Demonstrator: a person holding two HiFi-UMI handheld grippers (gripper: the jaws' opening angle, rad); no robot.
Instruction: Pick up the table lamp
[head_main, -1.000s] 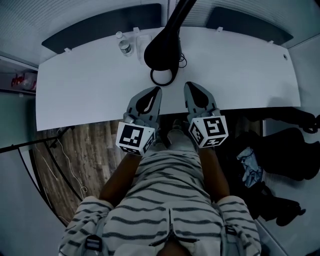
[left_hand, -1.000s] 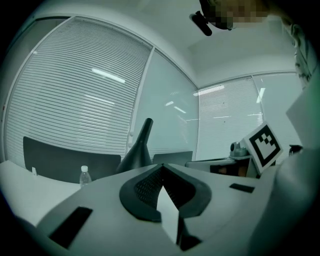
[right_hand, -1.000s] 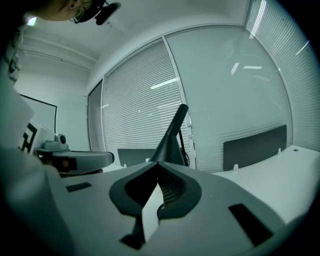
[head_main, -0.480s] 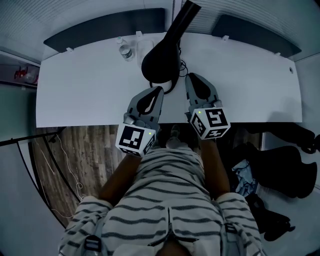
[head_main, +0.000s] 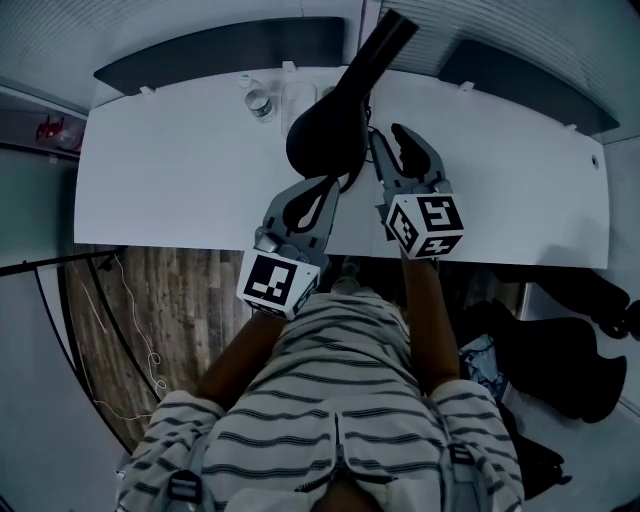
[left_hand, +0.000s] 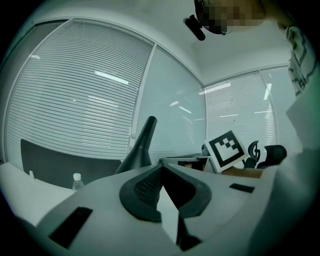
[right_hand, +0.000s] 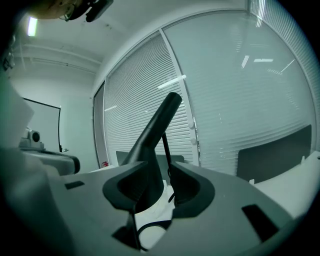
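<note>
The black table lamp stands at the back middle of the white table, its broad head low and its arm slanting up and away. My right gripper is just right of the lamp head, jaws opening and apart. Through their gap the right gripper view shows the lamp's arm and its thin cable beyond; nothing is pressed between the pads. My left gripper sits in front of the lamp head, short of it, with its tips together. The lamp rises just behind them.
A small clear bottle stands left of the lamp near the table's back edge, also seen as the bottle. Blinds and dark panels lie behind the table. Dark bags and a chair sit on the floor at the right.
Both grippers have moved forward over the table toward the lamp, the right one farther. The right gripper's jaws have gone from together to apart.
</note>
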